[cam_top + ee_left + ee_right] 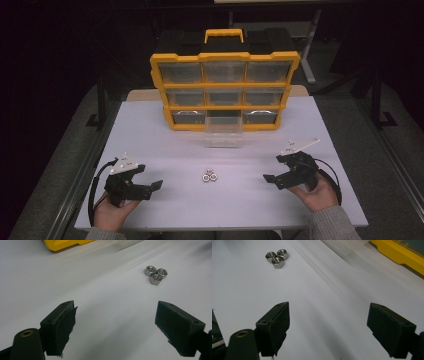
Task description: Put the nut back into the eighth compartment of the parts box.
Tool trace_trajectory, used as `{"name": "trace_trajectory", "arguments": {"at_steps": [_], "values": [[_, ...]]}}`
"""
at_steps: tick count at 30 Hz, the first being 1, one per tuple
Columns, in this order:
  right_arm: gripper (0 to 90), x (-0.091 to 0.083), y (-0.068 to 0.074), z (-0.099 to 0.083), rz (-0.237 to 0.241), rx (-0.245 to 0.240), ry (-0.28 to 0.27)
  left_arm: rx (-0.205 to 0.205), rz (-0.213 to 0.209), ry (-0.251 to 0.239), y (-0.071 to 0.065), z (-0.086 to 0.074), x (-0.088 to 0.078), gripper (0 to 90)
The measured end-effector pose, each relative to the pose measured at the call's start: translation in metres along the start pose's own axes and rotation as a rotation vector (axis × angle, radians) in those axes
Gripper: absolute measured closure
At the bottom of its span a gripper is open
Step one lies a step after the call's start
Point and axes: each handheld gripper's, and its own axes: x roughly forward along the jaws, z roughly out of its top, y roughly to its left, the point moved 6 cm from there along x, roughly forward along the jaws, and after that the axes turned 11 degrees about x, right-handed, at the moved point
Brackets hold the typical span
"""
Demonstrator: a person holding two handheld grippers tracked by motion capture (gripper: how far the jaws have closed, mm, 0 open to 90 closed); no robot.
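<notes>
Fingers of left gripper (150,186) and right gripper (274,179) released, empty. Three steel nuts (209,175) touching, mid tabletop (165,145): small, hard, slippery, light; pinch one across flats.

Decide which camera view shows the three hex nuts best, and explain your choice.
The left gripper view: the hex nuts sit close and sharp, threads visible, touching in a cluster. The right gripper view shows them about as clearly near its top left corner. The high view shows them as tiny specks mid-table.
</notes>
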Motion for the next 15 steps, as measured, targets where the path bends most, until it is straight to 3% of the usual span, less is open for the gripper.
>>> {"name": "trace_trajectory", "arguments": {"at_steps": [15], "values": [[19.0,0.011,0.021,0.022,0.029,-0.060,0.023,0.019,0.003,-0.001,0.000,0.002,0.000,16.1]]}}
